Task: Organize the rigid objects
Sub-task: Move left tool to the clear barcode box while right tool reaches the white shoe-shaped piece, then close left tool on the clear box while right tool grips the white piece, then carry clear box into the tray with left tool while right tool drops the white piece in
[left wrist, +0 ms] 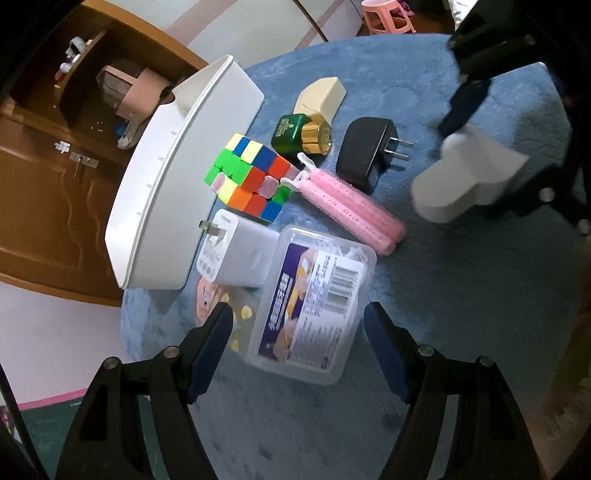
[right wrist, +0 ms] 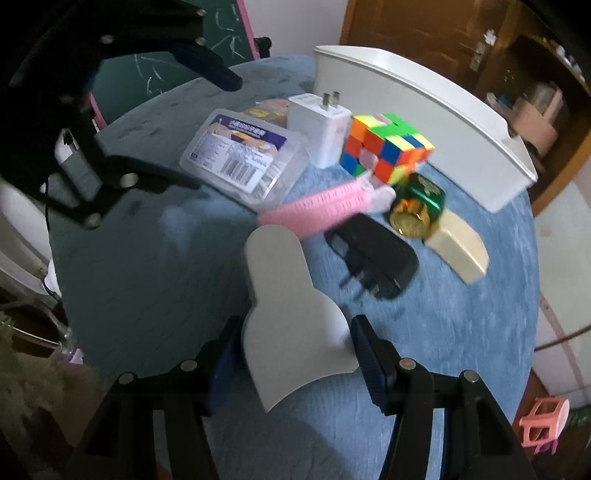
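Observation:
My right gripper (right wrist: pixel 293 360) is shut on a white bottle-shaped object (right wrist: pixel 288 314), held above the blue mat; it also shows in the left wrist view (left wrist: pixel 465 177). My left gripper (left wrist: pixel 297 349) is open and empty, its fingers either side of a clear plastic box (left wrist: pixel 314 299) with a purple label. On the mat lie a Rubik's cube (left wrist: pixel 251 177), a white charger (left wrist: pixel 236 253), a pink roller (left wrist: pixel 351 206), a black charger (left wrist: pixel 369 155), a green and gold bottle (left wrist: pixel 303 134) and a cream block (left wrist: pixel 321 96). A white bin (left wrist: pixel 177 177) stands at the mat's edge.
The blue mat (left wrist: pixel 443 314) covers a round table. A brown wooden cabinet (left wrist: pixel 55 166) stands behind the bin. A pink stool (left wrist: pixel 388 16) is on the floor beyond. A small pink card (left wrist: pixel 207 299) lies by the white charger.

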